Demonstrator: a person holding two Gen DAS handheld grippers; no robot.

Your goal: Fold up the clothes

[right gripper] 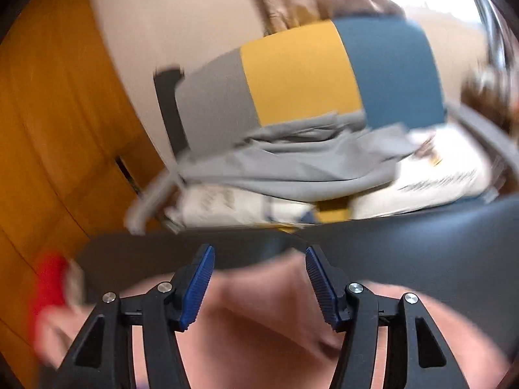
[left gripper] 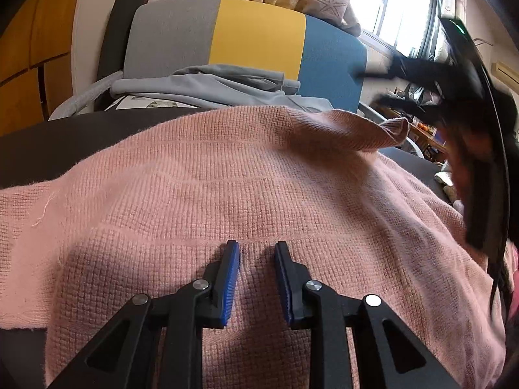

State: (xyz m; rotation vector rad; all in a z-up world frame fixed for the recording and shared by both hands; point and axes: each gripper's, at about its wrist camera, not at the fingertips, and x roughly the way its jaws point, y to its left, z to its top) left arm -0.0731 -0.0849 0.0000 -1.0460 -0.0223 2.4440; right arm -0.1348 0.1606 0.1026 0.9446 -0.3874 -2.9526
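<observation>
We are folding a pink sweater (left gripper: 246,175). It lies spread over the dark table (left gripper: 65,142), and it covers most of the near side. Its far edge stops short of the table's far edge, where a strip of dark top shows.

Our left claw (left gripper: 257,278) hangs low over the middle of the sweater. Its blue pads (left gripper: 231,278) stand a little apart, with only flat knit under the gap. We see no pinch of cloth between them, so it holds nothing. We think it waits there, ready to press the cloth flat or keep it from sliding.

Our right claw (right gripper: 259,287) is open wide and empty. The sweater (right gripper: 259,324) lies below it, near the far edge of the table (right gripper: 421,236). This view is blurry, so the claw seems to be moving fast.

One corner (left gripper: 392,129) of the sweater stands up in a small peak near the table's far right corner. It is not lying flat. We think a fold was being made there, so that part needs laying down.

Behind the table, a chair (left gripper: 256,39) with gray, yellow and blue stripes holds gray clothes (left gripper: 207,84). They may be a pile waiting, but we cannot tell.
</observation>
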